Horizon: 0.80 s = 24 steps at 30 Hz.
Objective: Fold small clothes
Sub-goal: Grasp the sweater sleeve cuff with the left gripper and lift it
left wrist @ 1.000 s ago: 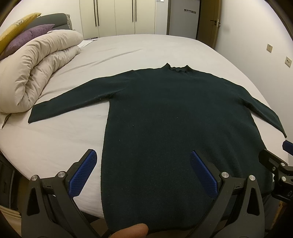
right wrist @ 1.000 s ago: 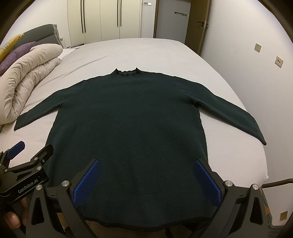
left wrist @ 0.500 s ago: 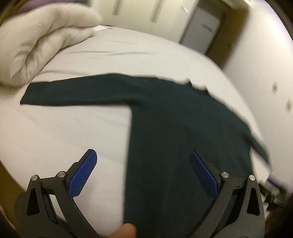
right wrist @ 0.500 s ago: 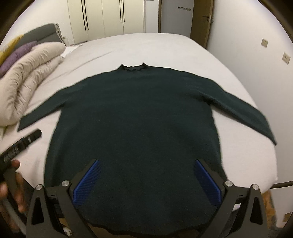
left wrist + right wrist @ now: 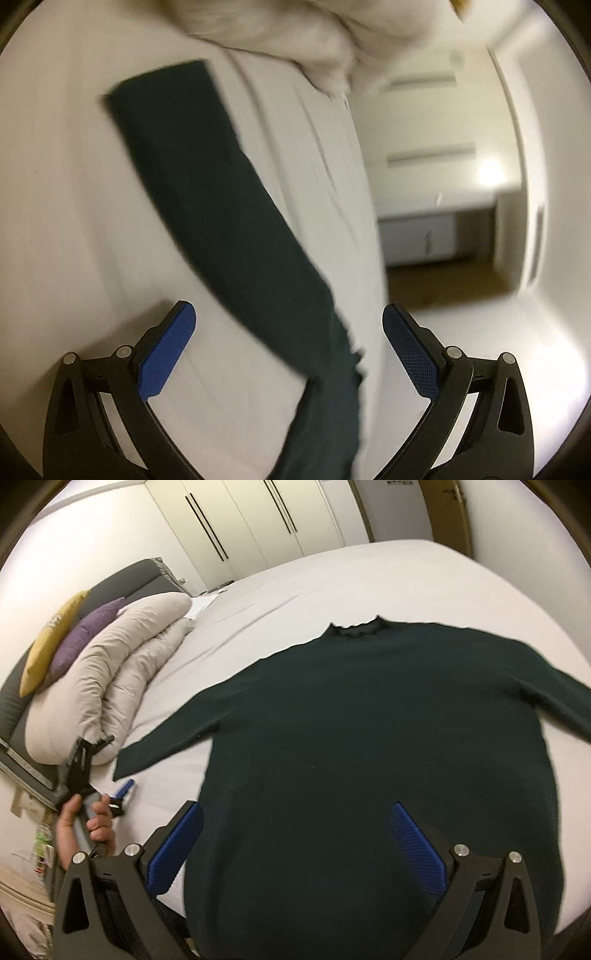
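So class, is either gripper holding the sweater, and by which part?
Neither: left gripper and right gripper are open, hovering above the sweater.

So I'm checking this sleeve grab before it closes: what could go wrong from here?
Three risks:
1. The left gripper is open over the sleeve, and that view is motion-blurred, so closing now may miss the fabric or pinch the bed sheet as well.
2. The folded duvet lies close beside the sleeve end, so a sweeping move could snag it.
3. The right gripper is open and not pinning the sweater, so a pull might drag the body askew.
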Motion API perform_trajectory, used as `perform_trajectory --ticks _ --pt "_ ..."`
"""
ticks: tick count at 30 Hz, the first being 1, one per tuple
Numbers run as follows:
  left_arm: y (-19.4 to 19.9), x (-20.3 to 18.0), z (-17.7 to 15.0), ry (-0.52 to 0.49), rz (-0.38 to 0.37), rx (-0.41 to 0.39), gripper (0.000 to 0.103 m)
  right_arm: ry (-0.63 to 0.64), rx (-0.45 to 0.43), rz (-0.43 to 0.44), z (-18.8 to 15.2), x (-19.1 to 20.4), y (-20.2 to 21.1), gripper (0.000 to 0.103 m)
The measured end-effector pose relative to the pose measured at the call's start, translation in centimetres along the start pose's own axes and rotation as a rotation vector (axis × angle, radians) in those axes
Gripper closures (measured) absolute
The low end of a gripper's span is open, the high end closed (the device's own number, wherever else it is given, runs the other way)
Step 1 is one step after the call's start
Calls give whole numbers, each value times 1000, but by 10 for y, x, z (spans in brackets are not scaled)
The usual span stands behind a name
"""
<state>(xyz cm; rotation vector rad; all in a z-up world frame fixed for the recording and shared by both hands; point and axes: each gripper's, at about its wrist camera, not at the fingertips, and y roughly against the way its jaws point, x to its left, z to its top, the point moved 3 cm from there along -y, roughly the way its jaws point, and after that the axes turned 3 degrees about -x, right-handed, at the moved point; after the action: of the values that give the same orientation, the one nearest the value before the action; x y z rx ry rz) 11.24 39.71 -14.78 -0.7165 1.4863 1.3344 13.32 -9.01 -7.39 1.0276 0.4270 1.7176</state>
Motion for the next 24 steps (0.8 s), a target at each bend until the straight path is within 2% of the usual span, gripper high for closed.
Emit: perform_trajectory --ticks 3,6,10,13,15,17,18,19,20,22,24 --pt "8 11 23 79 -66 -61 0 -14 21 -8 5 1 -14 0" --pt "10 20 42 149 -73 -98 0 -31 45 -6 6 1 -27 0" --pt "15 27 52 228 -56 -120 0 -29 58 6 2 6 -34 0" --pt "15 31 48 246 -33 -133 0 -24 64 12 0 8 -37 0" --pt "-1 29 50 254 -17 -146 0 -26 64 13 0 7 -38 0" --pt "-5 27 56 242 8 -161 4 -34 58 13 0 5 -37 1" --pt "-8 22 58 217 20 -169 12 -36 54 17 0 3 -36 2" --pt "-13 19 61 189 33 -169 28 -40 49 21 0 2 -35 4" --pt "-19 17 62 166 53 -160 38 -43 43 23 1 0 -34 5" --pt "-32 17 61 140 100 -130 80 -46 36 28 2 -4 -32 10" --pt "-42 3 53 49 148 -122 85 -44 32 42 4 -8 -32 18"
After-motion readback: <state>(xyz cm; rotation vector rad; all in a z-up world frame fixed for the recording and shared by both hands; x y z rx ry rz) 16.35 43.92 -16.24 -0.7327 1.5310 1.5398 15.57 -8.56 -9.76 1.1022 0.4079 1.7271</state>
